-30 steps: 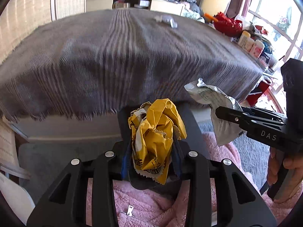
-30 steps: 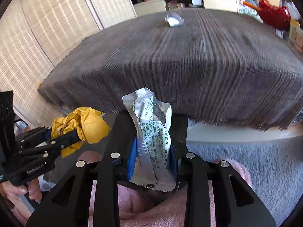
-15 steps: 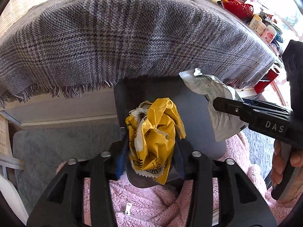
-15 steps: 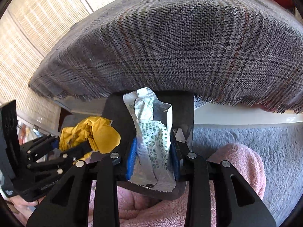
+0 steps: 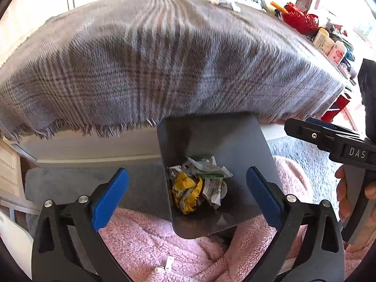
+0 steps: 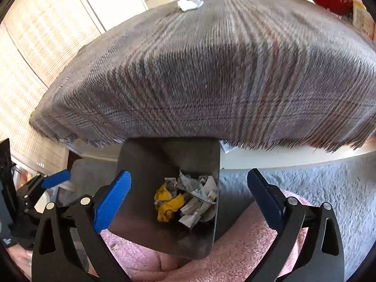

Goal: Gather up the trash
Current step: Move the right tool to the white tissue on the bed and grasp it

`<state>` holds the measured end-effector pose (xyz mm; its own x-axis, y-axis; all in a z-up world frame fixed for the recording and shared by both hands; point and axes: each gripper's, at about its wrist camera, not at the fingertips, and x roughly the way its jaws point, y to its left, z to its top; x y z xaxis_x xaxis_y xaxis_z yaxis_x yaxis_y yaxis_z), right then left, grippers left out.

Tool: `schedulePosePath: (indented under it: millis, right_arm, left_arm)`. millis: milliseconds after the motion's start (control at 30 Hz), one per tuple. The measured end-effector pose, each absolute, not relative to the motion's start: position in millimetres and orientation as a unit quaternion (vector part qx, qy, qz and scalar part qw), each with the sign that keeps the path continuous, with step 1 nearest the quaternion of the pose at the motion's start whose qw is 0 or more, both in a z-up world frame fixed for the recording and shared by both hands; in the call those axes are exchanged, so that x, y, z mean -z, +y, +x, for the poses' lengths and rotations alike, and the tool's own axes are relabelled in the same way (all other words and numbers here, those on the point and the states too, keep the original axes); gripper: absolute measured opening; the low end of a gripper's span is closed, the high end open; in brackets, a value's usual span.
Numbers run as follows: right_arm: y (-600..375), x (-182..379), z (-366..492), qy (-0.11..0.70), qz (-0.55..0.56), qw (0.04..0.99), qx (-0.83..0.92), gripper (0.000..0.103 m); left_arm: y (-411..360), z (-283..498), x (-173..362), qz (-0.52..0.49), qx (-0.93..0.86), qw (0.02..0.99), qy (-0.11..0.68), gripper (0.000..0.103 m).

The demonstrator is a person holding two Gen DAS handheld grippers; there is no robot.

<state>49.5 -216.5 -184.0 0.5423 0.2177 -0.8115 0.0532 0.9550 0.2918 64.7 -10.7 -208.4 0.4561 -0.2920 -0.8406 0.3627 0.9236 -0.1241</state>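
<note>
Both tongs, left gripper [image 5: 186,183] and right gripper [image 6: 188,188], hung open and empty over a dark bin [image 5: 235,138] holding a yellow wrapper [image 5: 185,191] and paper scraps [image 6: 195,202]. Drop step looked done; next, probably fetching the crumpled scrap [image 6: 189,2] on the blanket [image 6: 211,70].

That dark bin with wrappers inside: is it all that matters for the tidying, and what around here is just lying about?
Part of the job:
- dark bin
- yellow wrapper and silver wrappers inside it
- white scrap on the plaid blanket
- left gripper and right gripper, both open

Just lying about:
- red basket
- bottles
- grey rug
</note>
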Motion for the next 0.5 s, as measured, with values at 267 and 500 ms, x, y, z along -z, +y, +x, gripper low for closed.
schedulePosePath:
  millis: [267, 500]
  right_arm:
    - [-236.1, 155.5, 54.6, 0.441, 0.150, 0.884, -0.045, 0.100]
    - [-246.1, 114.9, 72.9, 0.399, 0.137, 0.906, -0.036, 0.100]
  left_arm:
    - [-14.1, 62.0, 178.4, 0.047, 0.196, 0.870, 0.450, 0.095]
    - [-17.2, 78.8, 144.4, 0.051, 0.202, 0.887, 0.413, 0.095]
